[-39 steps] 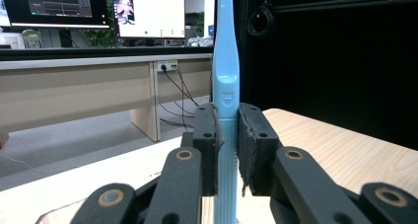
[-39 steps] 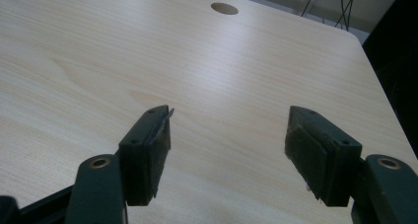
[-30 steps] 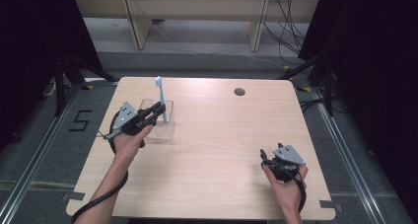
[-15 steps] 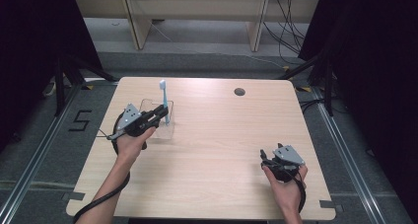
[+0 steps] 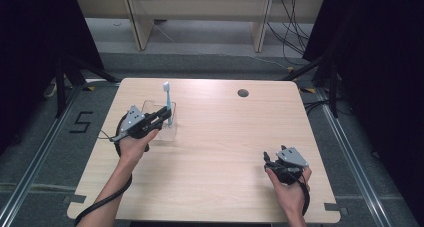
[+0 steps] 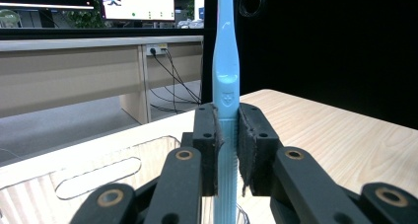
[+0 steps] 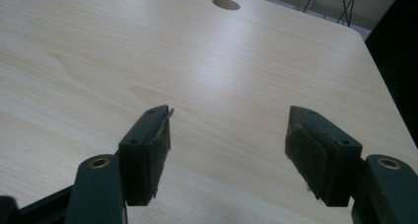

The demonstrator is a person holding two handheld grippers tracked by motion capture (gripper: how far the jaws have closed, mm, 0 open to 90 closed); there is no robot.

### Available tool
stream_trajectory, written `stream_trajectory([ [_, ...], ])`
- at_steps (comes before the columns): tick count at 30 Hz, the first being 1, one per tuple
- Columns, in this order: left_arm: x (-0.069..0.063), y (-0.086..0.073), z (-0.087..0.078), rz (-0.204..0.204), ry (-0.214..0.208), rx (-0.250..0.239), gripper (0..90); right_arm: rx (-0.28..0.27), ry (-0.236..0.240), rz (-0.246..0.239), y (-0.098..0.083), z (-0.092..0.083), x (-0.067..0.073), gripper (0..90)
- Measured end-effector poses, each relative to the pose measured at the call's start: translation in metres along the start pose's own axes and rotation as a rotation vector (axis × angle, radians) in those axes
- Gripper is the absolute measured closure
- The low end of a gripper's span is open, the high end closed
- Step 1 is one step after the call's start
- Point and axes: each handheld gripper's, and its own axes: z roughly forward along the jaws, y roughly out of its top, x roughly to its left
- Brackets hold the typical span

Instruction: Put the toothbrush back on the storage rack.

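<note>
Toothbrush (image 5: 168, 103) position is the main change: a second ago it leans left over the clear tray (image 5: 150, 107), half a second ago it's nearly straight, and now it stands upright above the tray's right end, head up. The left gripper (image 5: 167, 114) has its jaws clamped tight on the blue handle; in the left gripper view the pads (image 6: 213, 140) press the handle (image 6: 226, 86) from both sides. That hand itself barely shifts, just the tilt.

Over on the right, the right gripper (image 5: 272, 163) sits near the table's (image 5: 225, 137) front right corner, same spot as before. Its jaws stand wide apart with nothing between them, just bare wood under them in its own view (image 7: 229, 135).

Hard-to-see stuff: the tray is see-through, so its edges mostly vanish against the wood, and I can't tell if the brush's bottom end touches it or hangs above it, since the jaws cover that part. The brush head is cut off at the top of the left gripper view. From above, the right jaws are tiny and dark.
</note>
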Motion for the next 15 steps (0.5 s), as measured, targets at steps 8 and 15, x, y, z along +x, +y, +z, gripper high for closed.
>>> stream_trajectory([
  [8,0.0,-0.003,0.0008,0.0,-0.002,0.007,78.4,0.003,0.0,0.004,-0.0001,0.0,0.0,34.7],
  [15,0.0006,-0.007,0.0007,-0.003,-0.009,0.01,78.3,0.002,-0.001,-0.004,-0.0003,0.0004,-0.0002,34.6],
])
